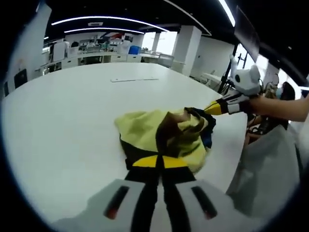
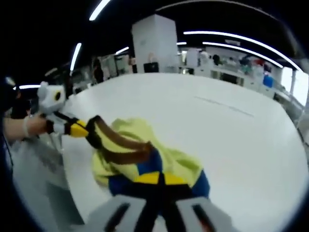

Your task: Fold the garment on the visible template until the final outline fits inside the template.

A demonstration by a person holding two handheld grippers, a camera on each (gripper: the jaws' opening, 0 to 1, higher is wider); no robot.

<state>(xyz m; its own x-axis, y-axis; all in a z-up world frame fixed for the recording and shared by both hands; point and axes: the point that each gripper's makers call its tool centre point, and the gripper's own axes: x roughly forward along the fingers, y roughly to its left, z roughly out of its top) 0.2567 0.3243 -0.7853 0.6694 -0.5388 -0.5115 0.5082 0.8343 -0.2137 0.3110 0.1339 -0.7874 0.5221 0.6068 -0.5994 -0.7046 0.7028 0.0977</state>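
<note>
- In the left gripper view, a white tabletop (image 1: 72,111) spreads across most of the frame, and a thin pale strip (image 1: 134,79) lies flat on it in the upper middle, well apart from the garment.
- Behind the tabletop, at the upper left of that view, stand desks and shelves (image 1: 96,50) of an open room, with a white pillar (image 1: 186,48) at the upper right.
- The garment (image 1: 164,137), a bunched heap of pale yellow cloth with brown and blue parts, sits in the lower middle of the left gripper view, near the tabletop's right edge.
- The left hand-held gripper (image 1: 160,162) rises from the bottom centre, its yellow-tipped jaws pressed together on the near edge of the garment.
- At the right of that view the right hand-held gripper (image 1: 211,108) reaches in from the side, held by a person's arm (image 1: 282,107); its yellow tip meets a dark fold at the garment's right end.
- In the right gripper view, the garment (image 2: 145,159) lies in the lower middle, with a brown band (image 2: 123,145) stretched toward the left.
- The right hand-held gripper (image 2: 159,180) comes up from the bottom centre, jaws closed on the blue and yellow cloth.
- The left hand-held gripper (image 2: 79,129) enters from the left of this view, a hand (image 2: 31,126) behind it, clamped on the end of the brown band.
- A faint line (image 2: 224,106) crosses the tabletop (image 2: 231,145) at the upper right.
</note>
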